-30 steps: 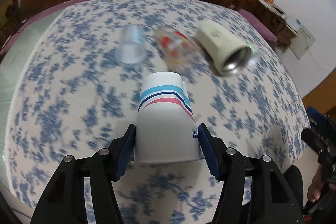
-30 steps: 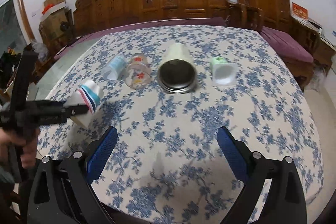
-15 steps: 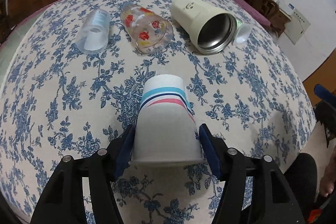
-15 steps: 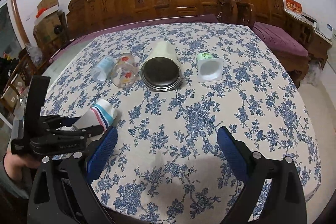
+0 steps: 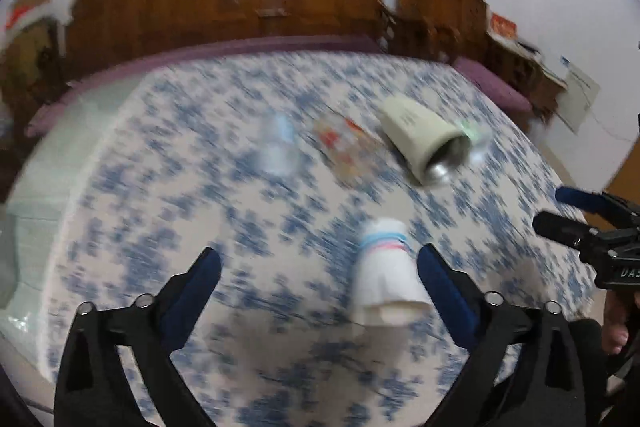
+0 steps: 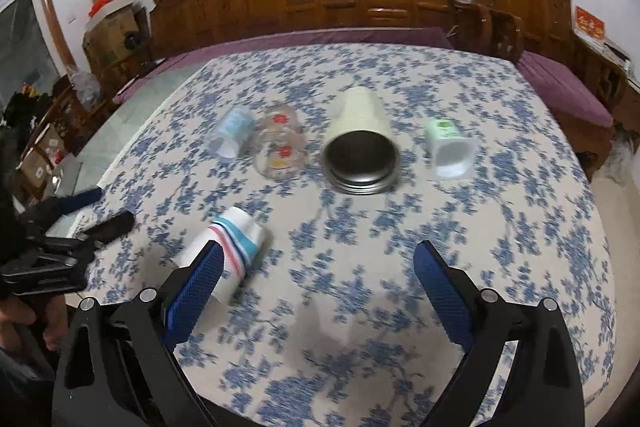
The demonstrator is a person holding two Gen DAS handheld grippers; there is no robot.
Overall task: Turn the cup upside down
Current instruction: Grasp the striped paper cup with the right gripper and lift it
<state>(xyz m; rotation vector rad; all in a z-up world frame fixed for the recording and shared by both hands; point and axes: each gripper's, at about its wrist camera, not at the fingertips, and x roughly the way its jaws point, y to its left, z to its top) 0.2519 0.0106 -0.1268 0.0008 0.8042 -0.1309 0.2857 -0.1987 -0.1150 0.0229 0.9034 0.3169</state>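
A white paper cup (image 5: 386,275) with blue and pink stripes stands upside down on the floral tablecloth, near my left gripper's right finger. My left gripper (image 5: 318,269) is open and empty, drawn back from the cup; this view is blurred by motion. In the right wrist view the same cup (image 6: 230,249) shows at the lower left, partly hidden behind my right gripper's left finger. My right gripper (image 6: 316,265) is open and empty above the table's near side. The left gripper (image 6: 102,215) shows at the left edge there.
Further back lie a clear plastic cup (image 6: 232,137), a glass with red print (image 6: 280,151), a cream steel-lined mug (image 6: 360,151) and a small white and green cup (image 6: 450,149), all on their sides. Carved wooden benches stand behind the table (image 6: 520,227).
My left gripper has opened, let go of the striped cup and pulled back left. The cup now stands free on the table. The right gripper has barely moved.
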